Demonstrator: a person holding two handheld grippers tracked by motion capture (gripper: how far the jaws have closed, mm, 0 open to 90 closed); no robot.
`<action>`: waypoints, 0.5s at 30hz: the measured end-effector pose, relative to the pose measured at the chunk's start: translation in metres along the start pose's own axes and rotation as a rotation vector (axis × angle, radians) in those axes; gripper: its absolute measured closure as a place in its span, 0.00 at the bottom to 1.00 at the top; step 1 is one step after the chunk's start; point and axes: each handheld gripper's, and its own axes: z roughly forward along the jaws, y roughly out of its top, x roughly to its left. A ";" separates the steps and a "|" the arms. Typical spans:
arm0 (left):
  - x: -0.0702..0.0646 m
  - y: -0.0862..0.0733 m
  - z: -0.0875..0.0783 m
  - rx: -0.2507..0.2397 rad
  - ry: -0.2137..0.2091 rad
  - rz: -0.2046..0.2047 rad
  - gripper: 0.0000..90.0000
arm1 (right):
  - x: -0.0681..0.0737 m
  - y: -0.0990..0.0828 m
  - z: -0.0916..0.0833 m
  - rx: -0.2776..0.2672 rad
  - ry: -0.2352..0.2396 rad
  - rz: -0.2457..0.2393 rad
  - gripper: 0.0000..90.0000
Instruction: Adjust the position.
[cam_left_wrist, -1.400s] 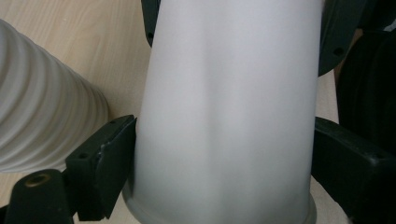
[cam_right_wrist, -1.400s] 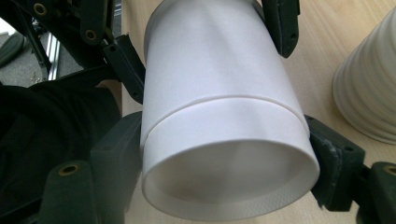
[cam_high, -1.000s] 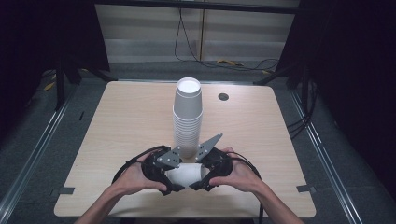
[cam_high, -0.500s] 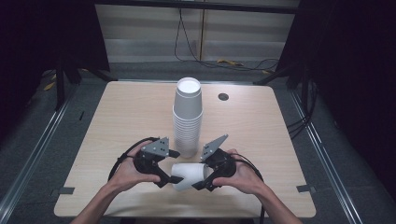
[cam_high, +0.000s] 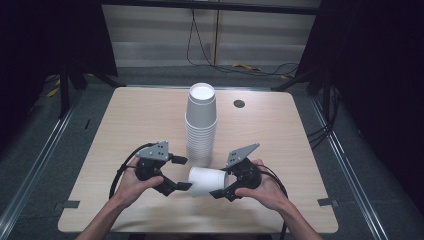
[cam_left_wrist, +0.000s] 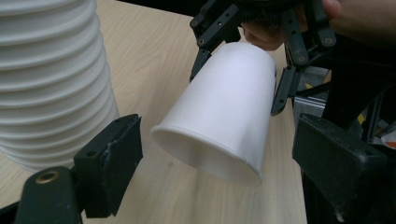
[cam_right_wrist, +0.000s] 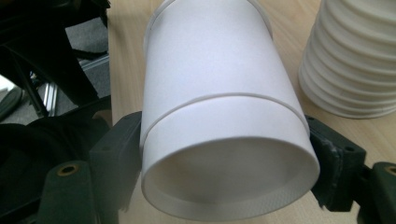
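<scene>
1. Over the table, I see my right gripper clamping a cup lying sideways, the left gripper just beside it, near the stack.
2. Along the left gripper, jaws apart and empty, the cup's rim faces me.
3. Along the right gripper, jaws pinch the cup's base end.

- We see the table lit evenly from above, while the room around it is almost black.
- Shadows under the cup stack are soft and short.
- In the gripper views the near jaws look slightly blurred, and the white cup is bright but without strong glare.
</scene>
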 end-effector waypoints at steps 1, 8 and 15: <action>0.000 0.000 0.000 -0.002 0.005 -0.003 0.18 | 0.000 -0.001 0.000 -0.010 -0.006 0.002 0.25; -0.003 0.002 -0.002 -0.055 0.030 -0.005 0.18 | -0.004 -0.006 -0.005 -0.091 -0.008 0.024 0.25; 0.002 -0.005 -0.003 -0.068 0.051 -0.026 0.18 | -0.004 -0.013 -0.008 -0.159 0.005 0.036 0.25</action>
